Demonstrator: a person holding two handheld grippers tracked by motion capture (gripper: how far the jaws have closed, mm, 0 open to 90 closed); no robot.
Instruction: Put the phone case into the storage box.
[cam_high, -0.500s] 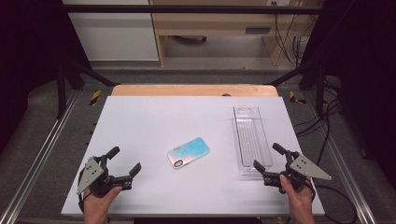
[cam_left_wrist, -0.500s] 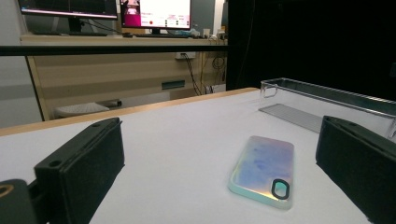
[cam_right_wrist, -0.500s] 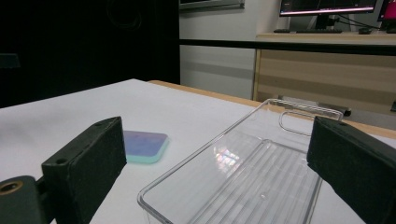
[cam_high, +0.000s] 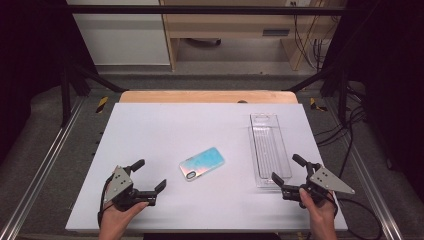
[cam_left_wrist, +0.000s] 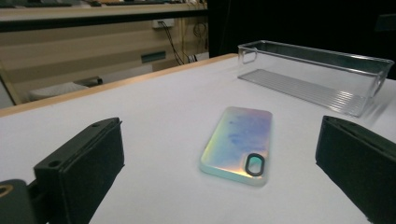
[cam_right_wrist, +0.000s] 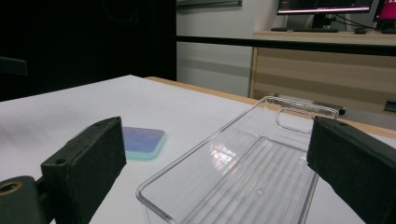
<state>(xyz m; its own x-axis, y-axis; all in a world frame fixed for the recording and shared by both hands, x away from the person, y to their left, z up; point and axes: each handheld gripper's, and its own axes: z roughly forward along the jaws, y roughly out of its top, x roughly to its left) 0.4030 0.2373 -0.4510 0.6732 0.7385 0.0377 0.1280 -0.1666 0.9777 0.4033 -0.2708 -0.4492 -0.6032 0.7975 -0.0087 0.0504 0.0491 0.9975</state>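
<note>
The left claw (cam_high: 151, 176) is hovering low over the near left part of the white desk (cam_high: 165, 125) with its black jaws standing wide apart and nothing between them, and in the left gripper view those jaws are framing the iridescent blue-and-pink rectangular phone case (cam_left_wrist: 239, 143), which is lying flat on the desk just ahead of them (camera cut-out toward the claw), touching neither jaw. The right claw (cam_high: 288, 168) is sitting at the near right, its jaws likewise spread and gripping nothing, pointing at the near end of the clear, long, ribbed plastic tray (cam_high: 270, 150). That tray is lying empty along the right side of the desk, and the phone case is resting near the desk's middle, apart from the tray's left wall.
</note>
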